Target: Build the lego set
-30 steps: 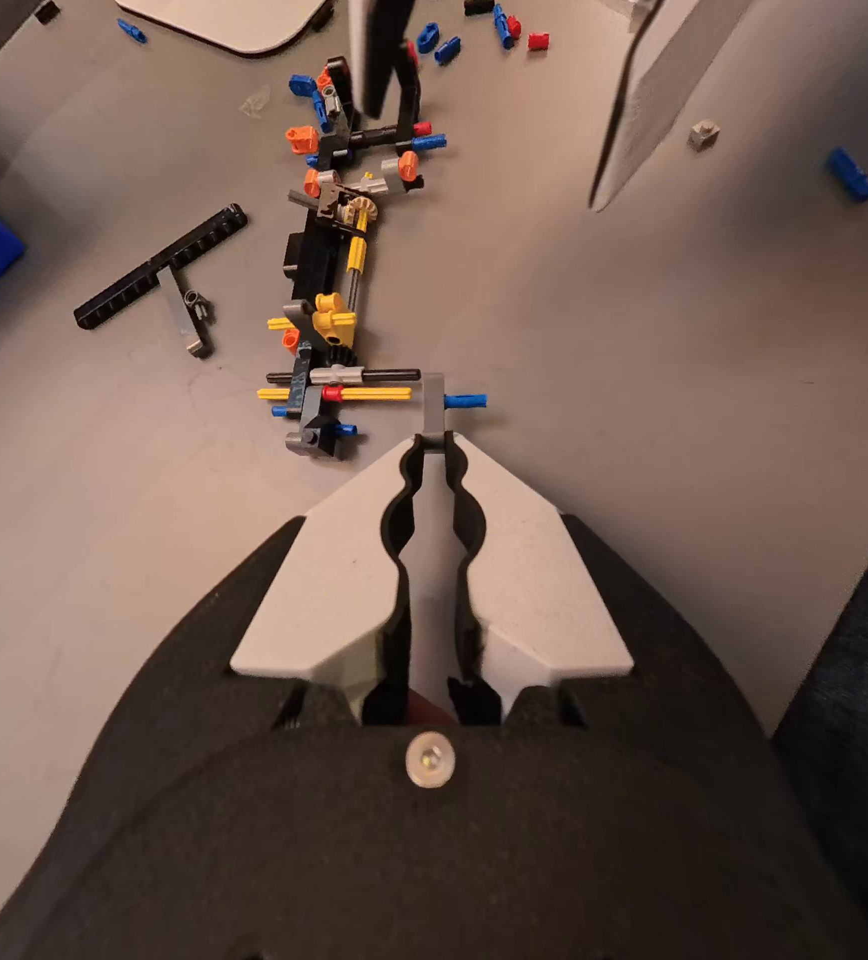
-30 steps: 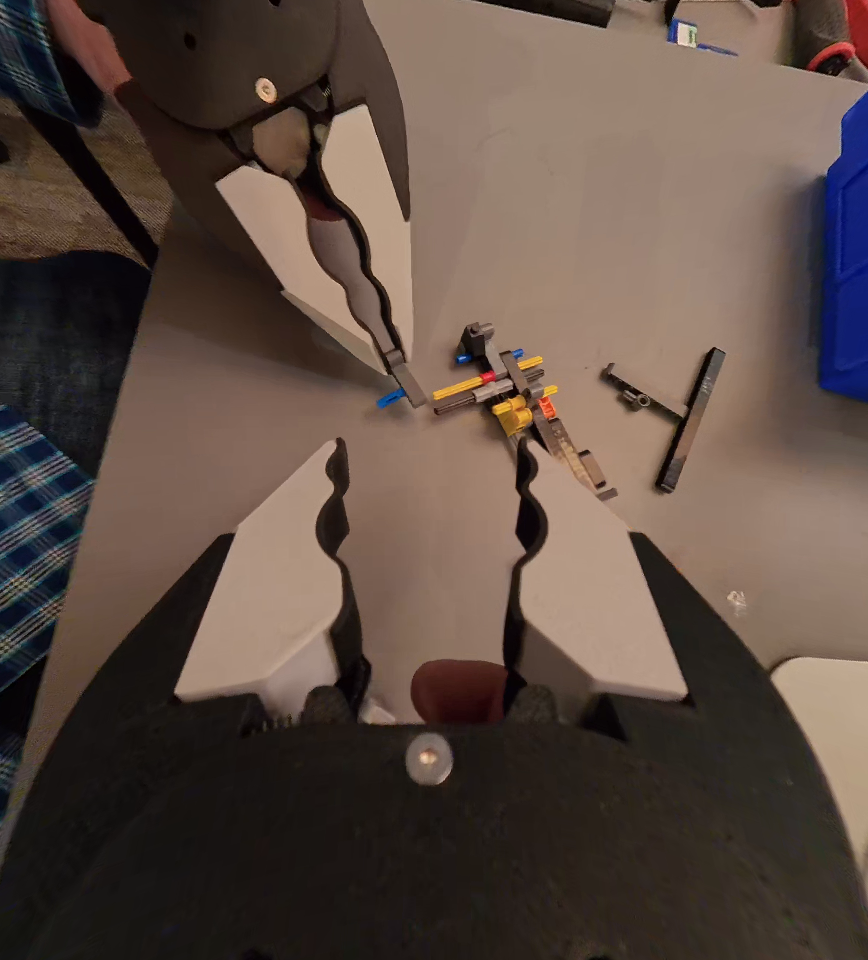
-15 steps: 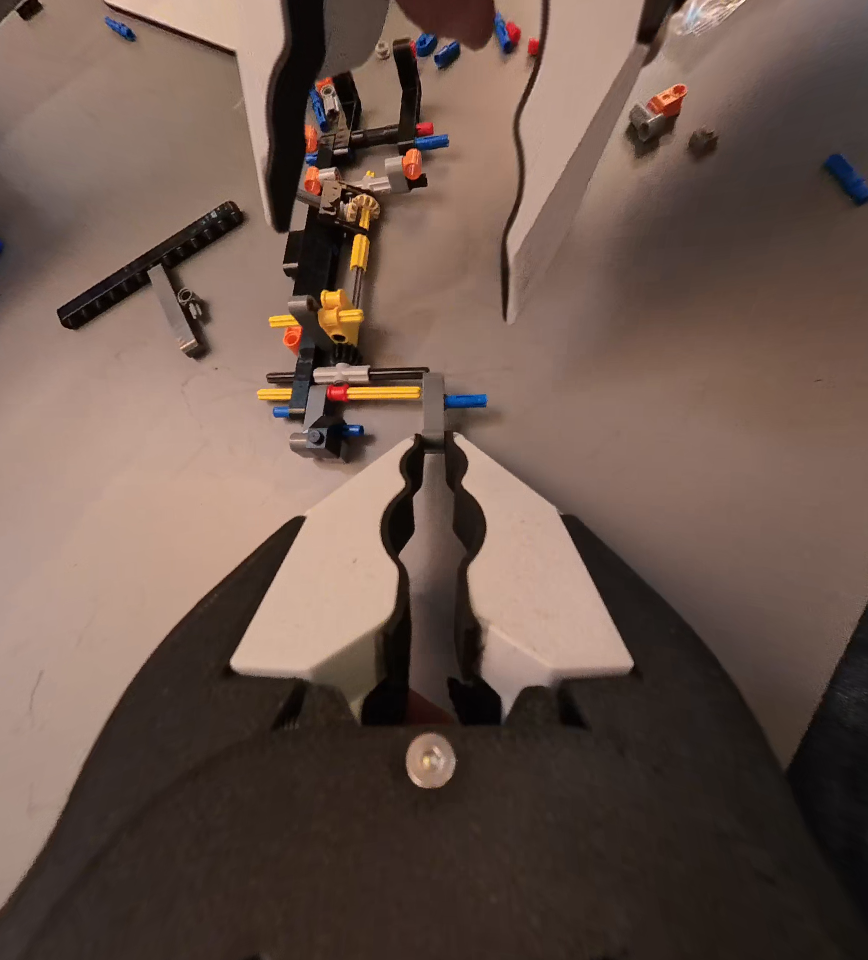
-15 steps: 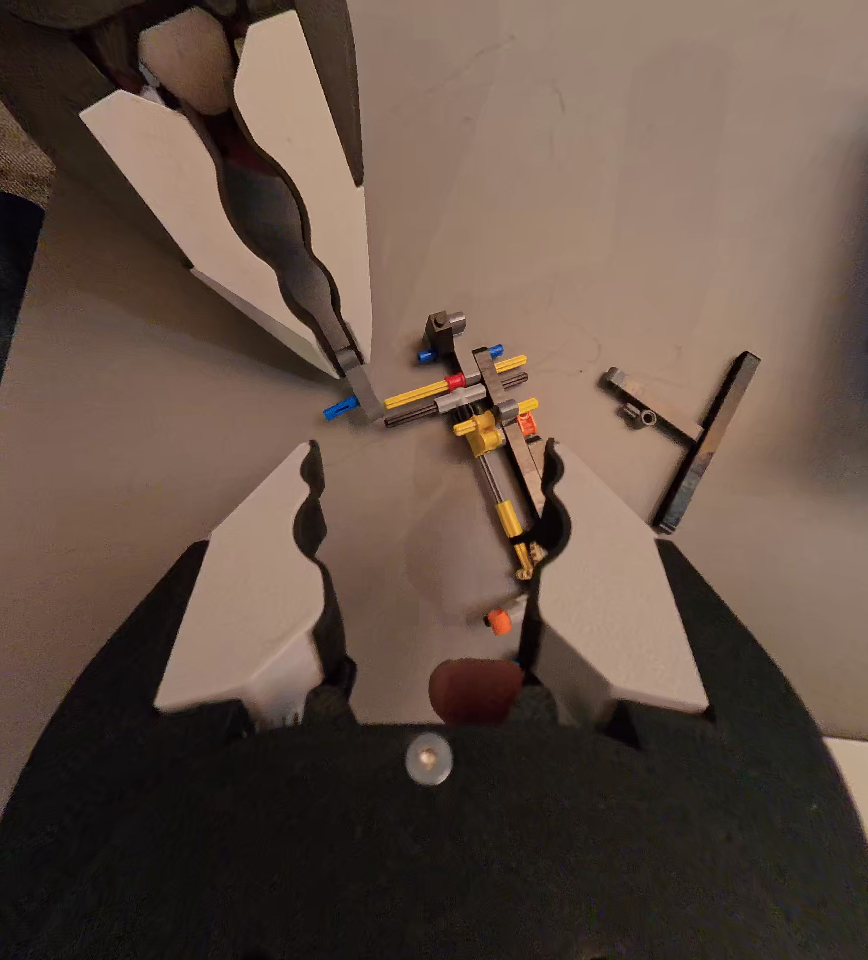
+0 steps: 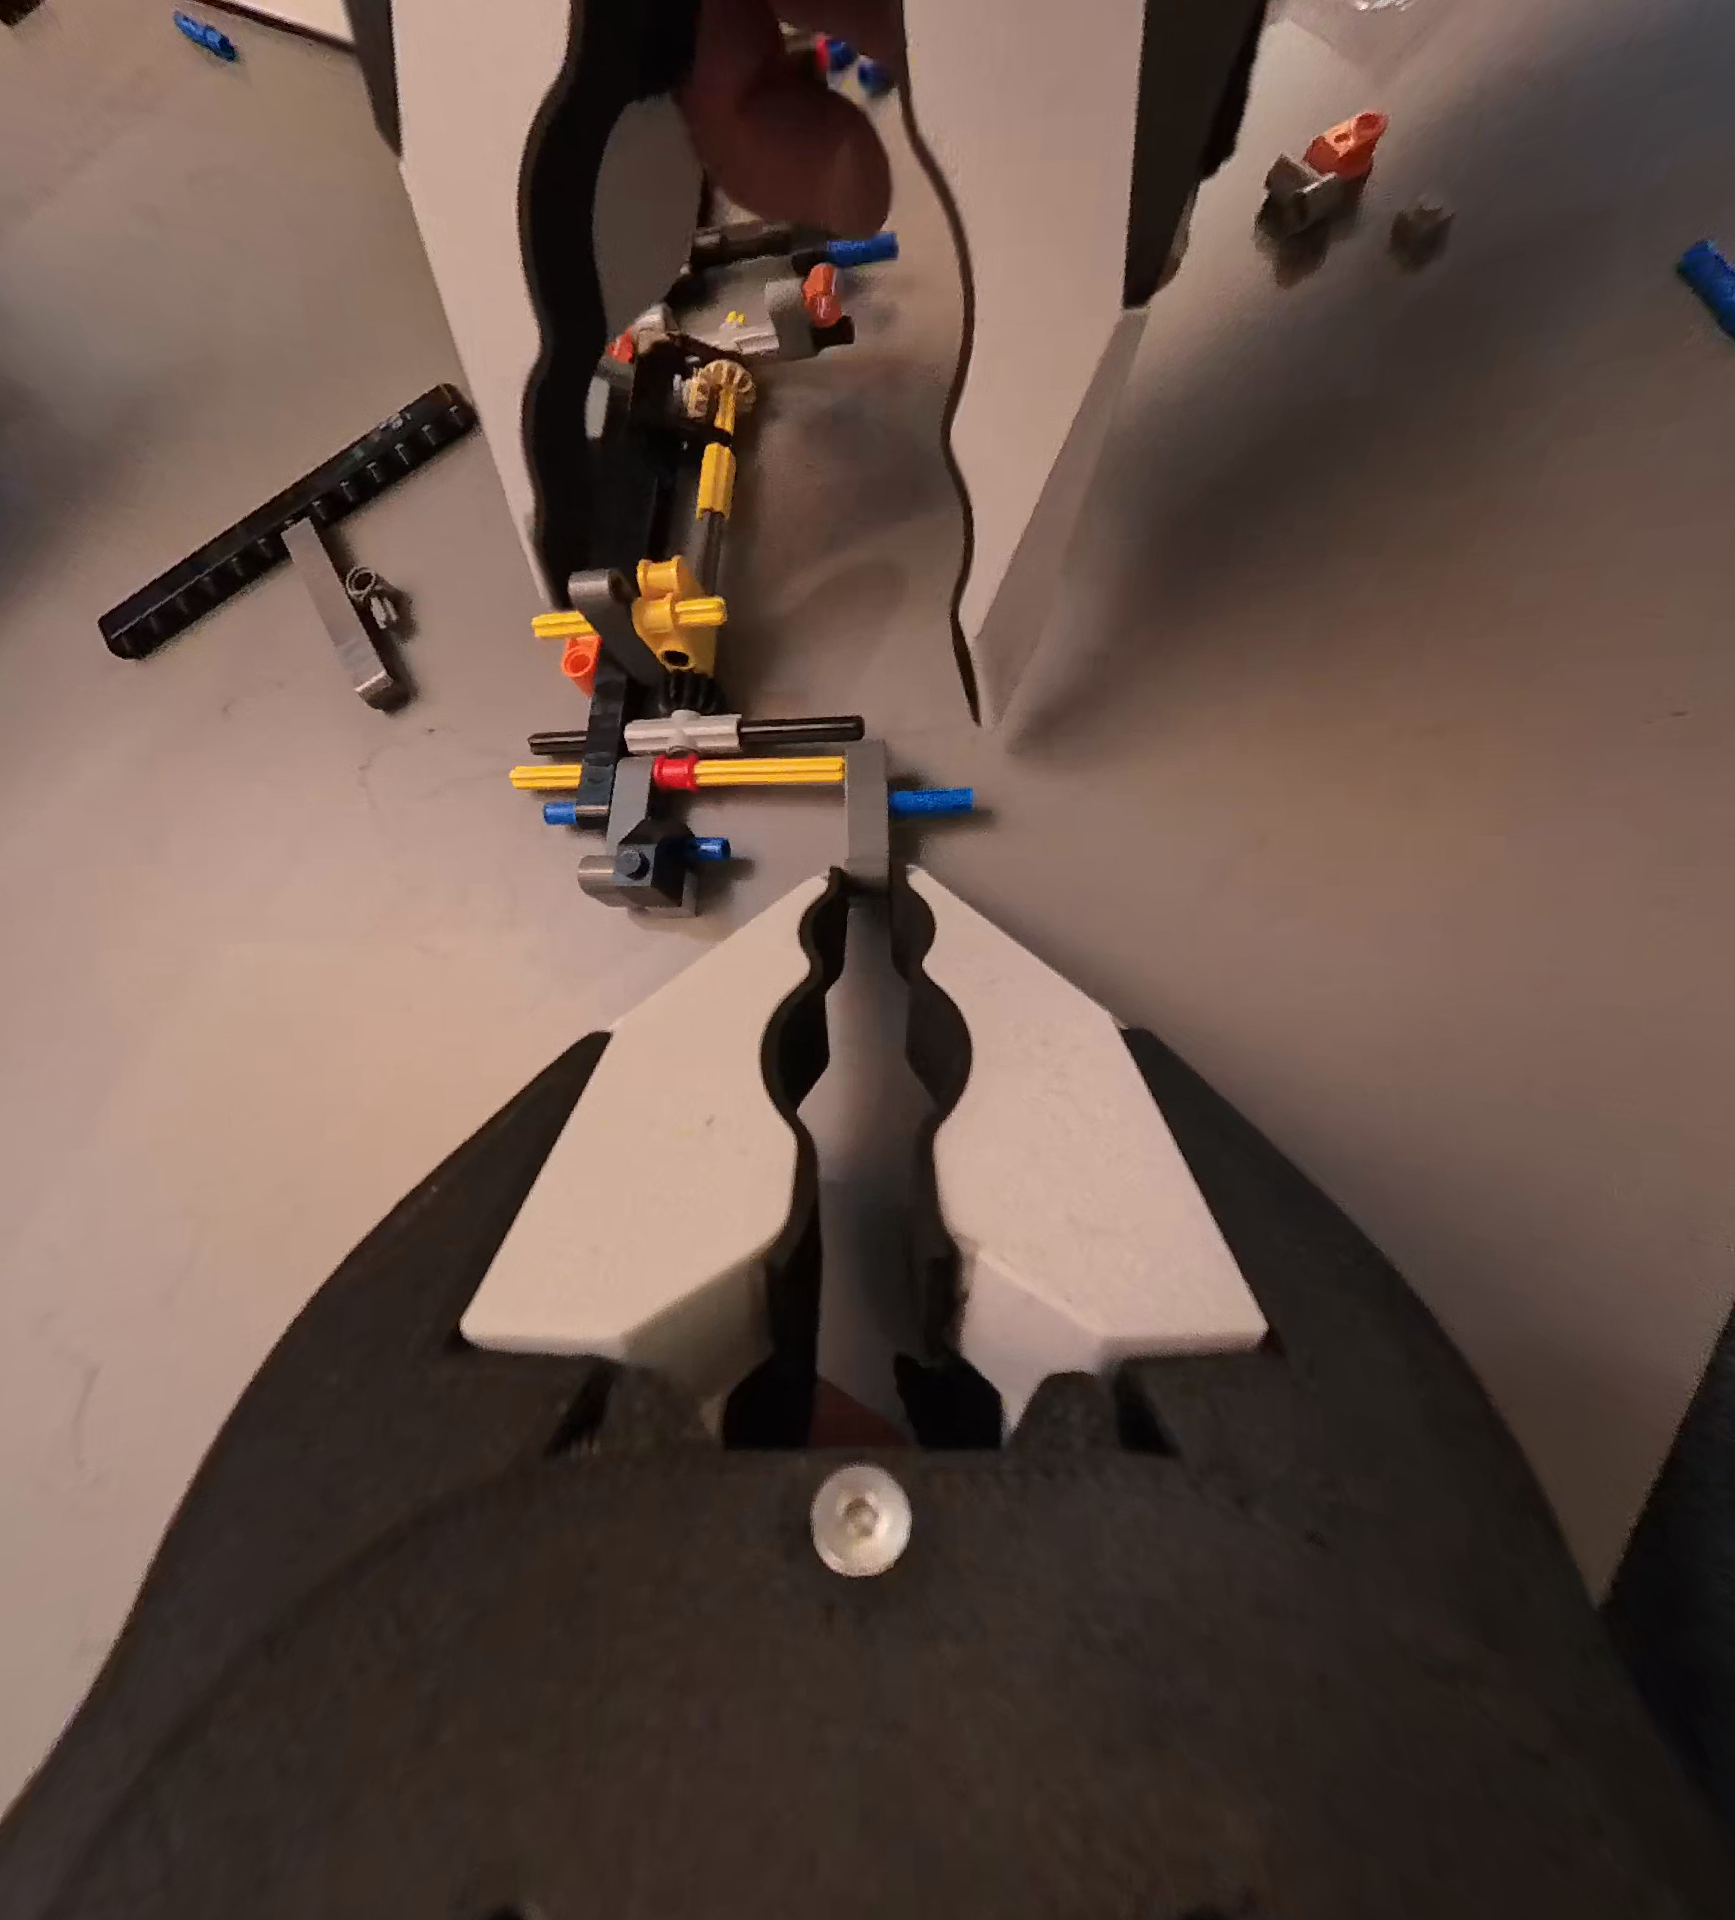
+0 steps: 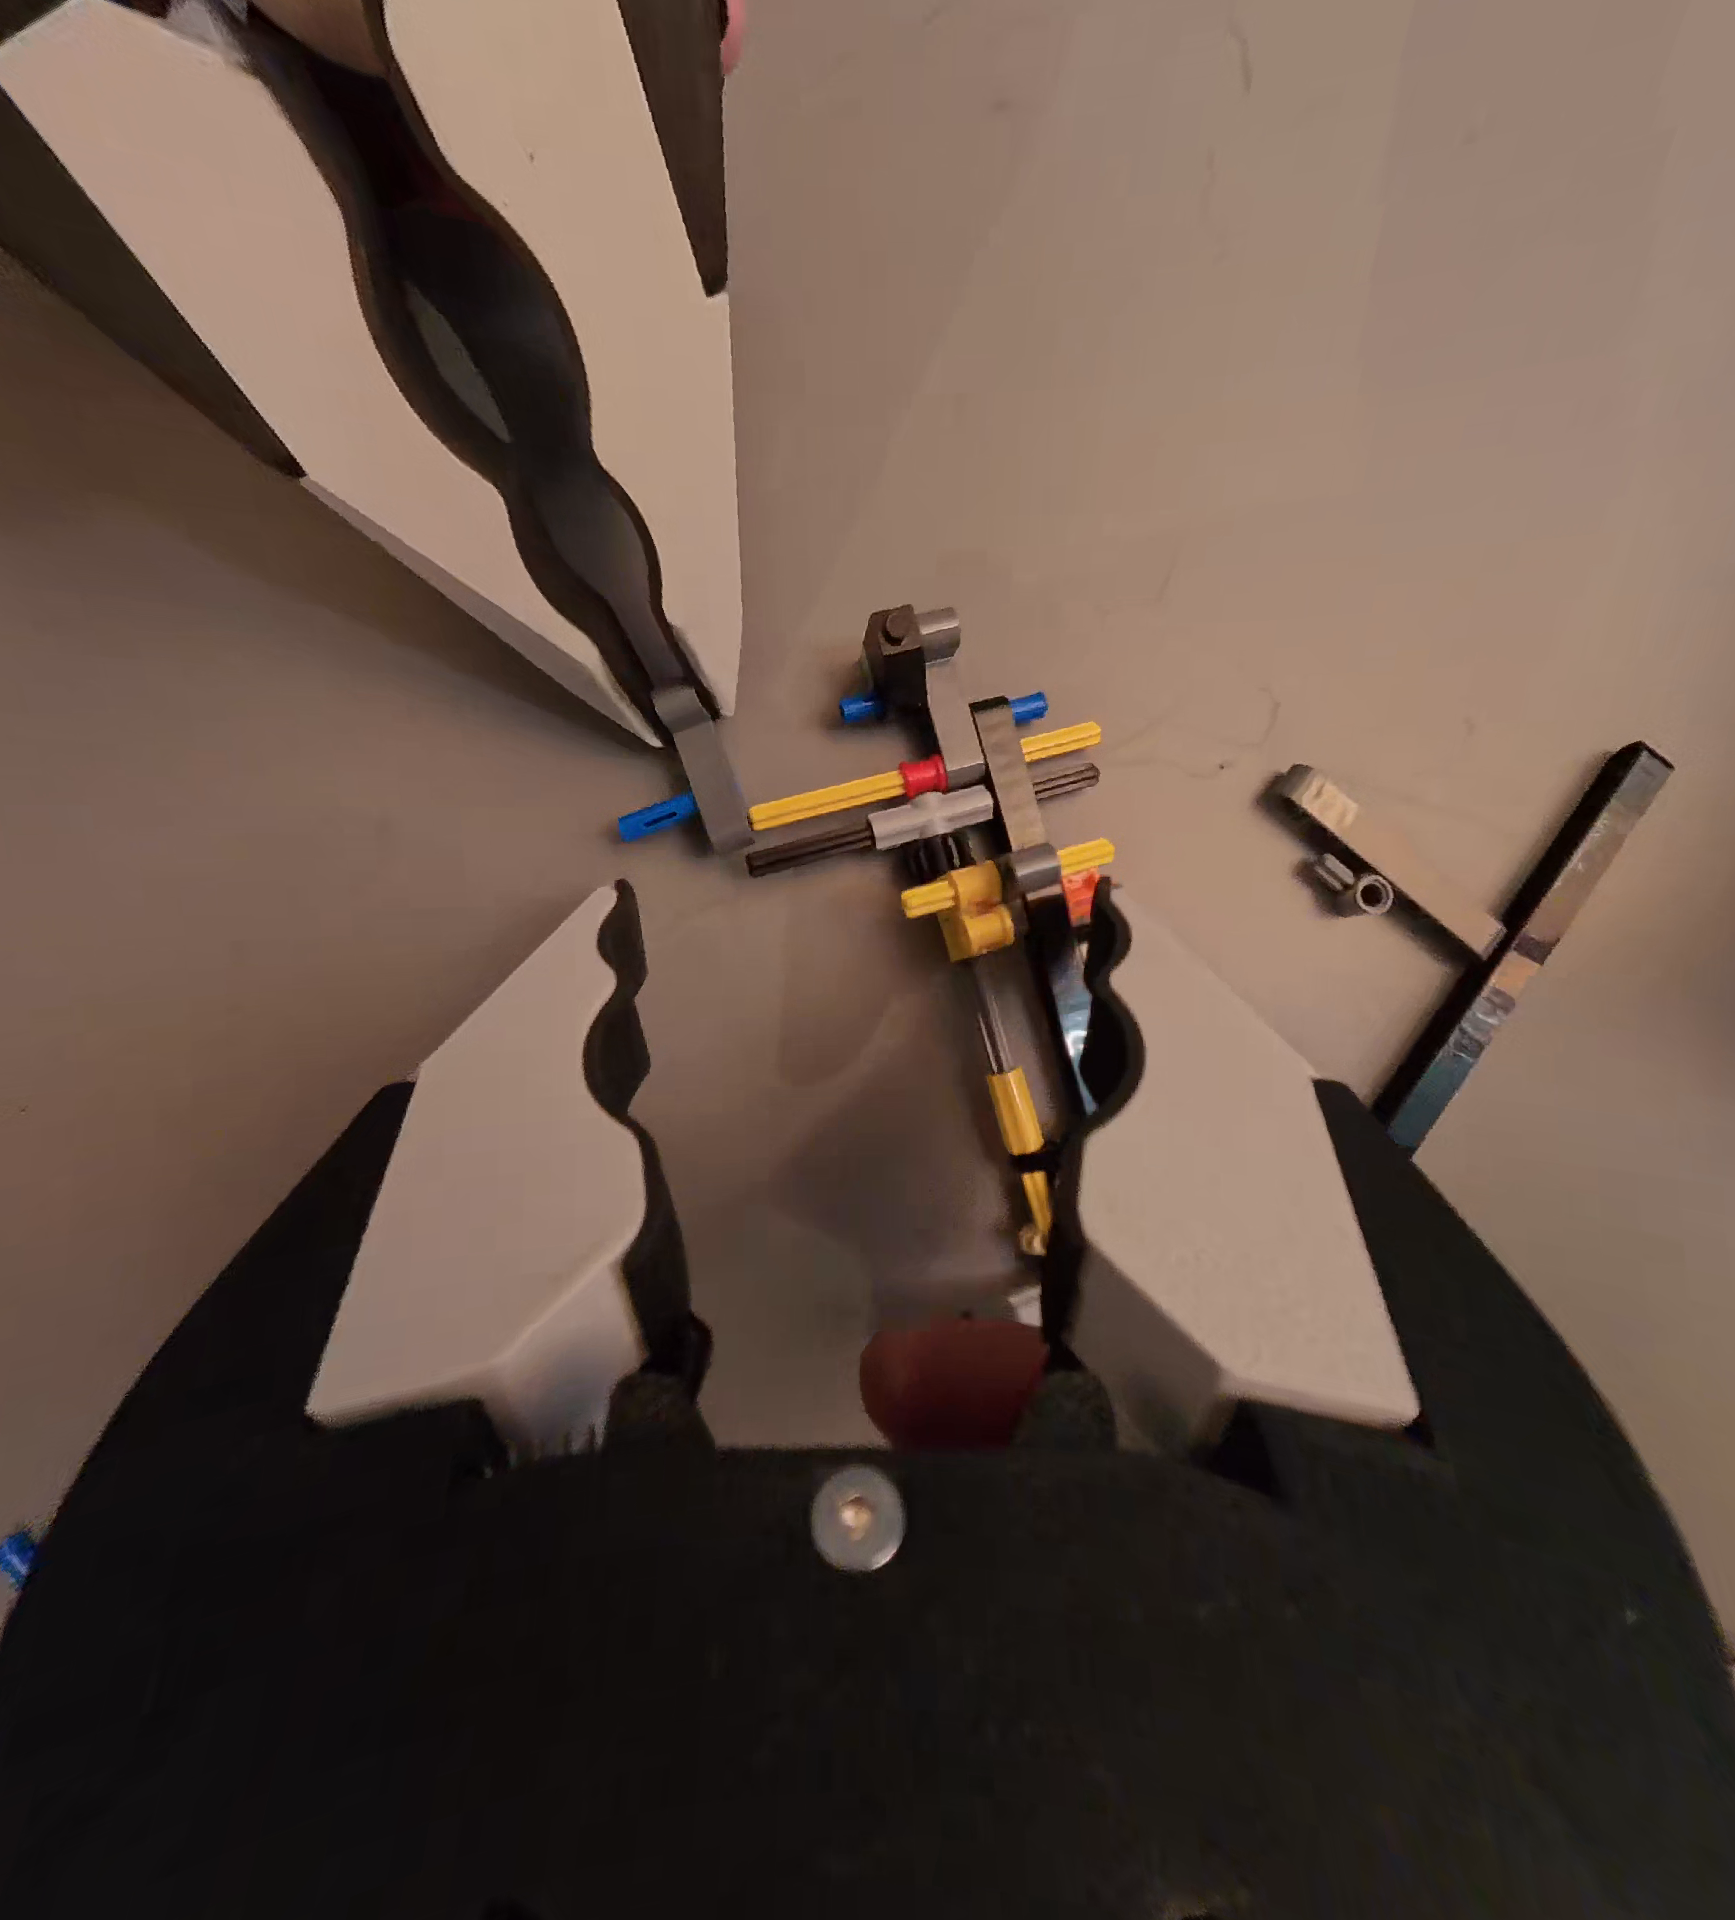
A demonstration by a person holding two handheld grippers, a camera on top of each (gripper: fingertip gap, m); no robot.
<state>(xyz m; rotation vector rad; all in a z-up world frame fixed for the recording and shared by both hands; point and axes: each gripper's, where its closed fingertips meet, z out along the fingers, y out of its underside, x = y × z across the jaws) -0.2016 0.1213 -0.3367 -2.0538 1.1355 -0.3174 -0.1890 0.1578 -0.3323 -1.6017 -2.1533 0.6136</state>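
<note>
Left wrist view: my left gripper (image 5: 865,883) clamps the grey beam (image 5: 867,810) at the yellow axle (image 5: 769,771); right gripper (image 6: 863,904), wide, must brace the chassis (image 6: 998,935).

Glossy plastic lego assembly (image 5: 671,665) lies on a smooth matt grey table (image 5: 1362,727); black beam (image 6: 1528,935) shines.

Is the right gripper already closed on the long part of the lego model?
No, the right gripper is open, and the lego model lies between its spread fingers, not clamped.
</note>
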